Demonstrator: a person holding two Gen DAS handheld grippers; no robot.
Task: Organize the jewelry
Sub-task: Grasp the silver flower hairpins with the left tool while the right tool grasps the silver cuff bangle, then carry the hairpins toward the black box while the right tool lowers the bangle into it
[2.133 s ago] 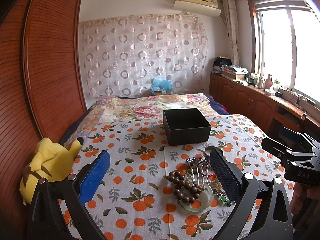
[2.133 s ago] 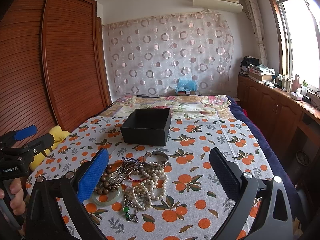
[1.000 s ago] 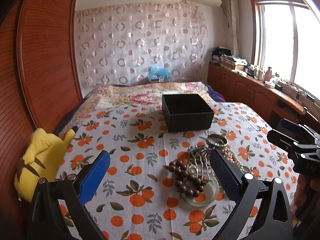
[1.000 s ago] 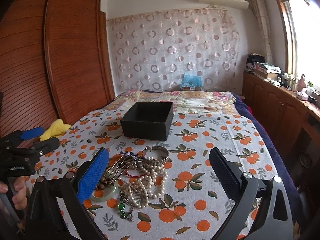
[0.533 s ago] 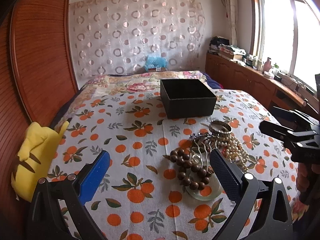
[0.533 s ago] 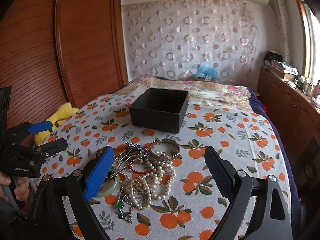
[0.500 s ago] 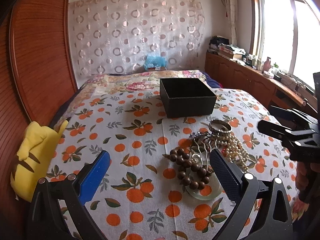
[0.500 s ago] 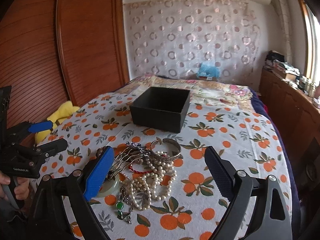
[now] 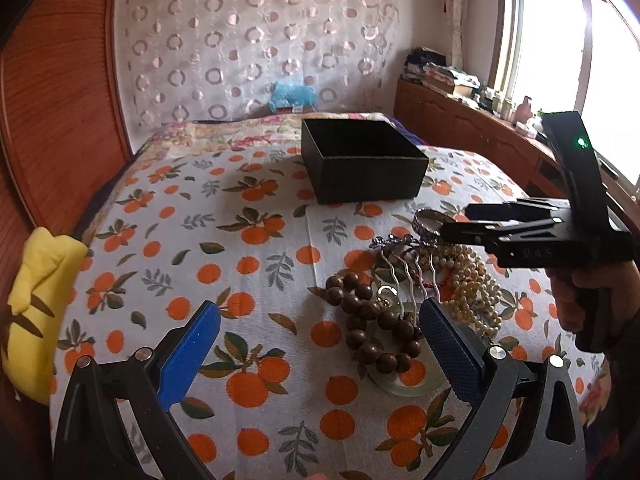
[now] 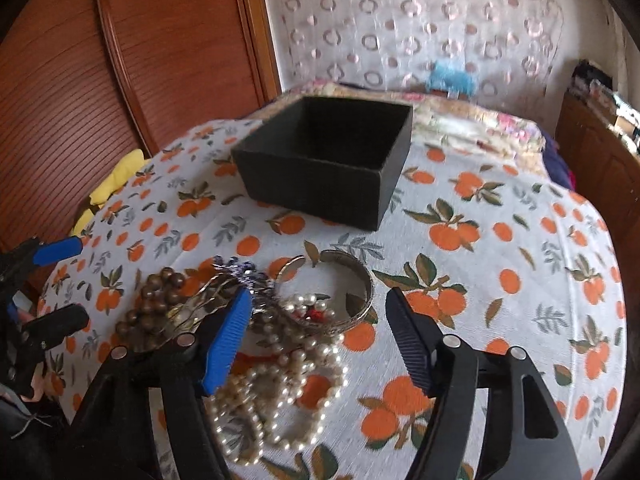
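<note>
Right claw [image 10: 318,314] closing, nothing pinched yet, over pearl strands [image 10: 280,392] and silver bangle [image 10: 352,292] at 12 o'clock. Left claw [image 9: 320,320] wide apart, empty, wooden beads [image 9: 372,320] at 1 o'clock. Farther on the bed [image 9: 224,264], open black box [image 10: 324,160].

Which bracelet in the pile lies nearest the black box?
The silver cuff bangle, an open metal band at the pile's box-side edge; the wooden bead bracelet and pearl strands lie farther away.
</note>
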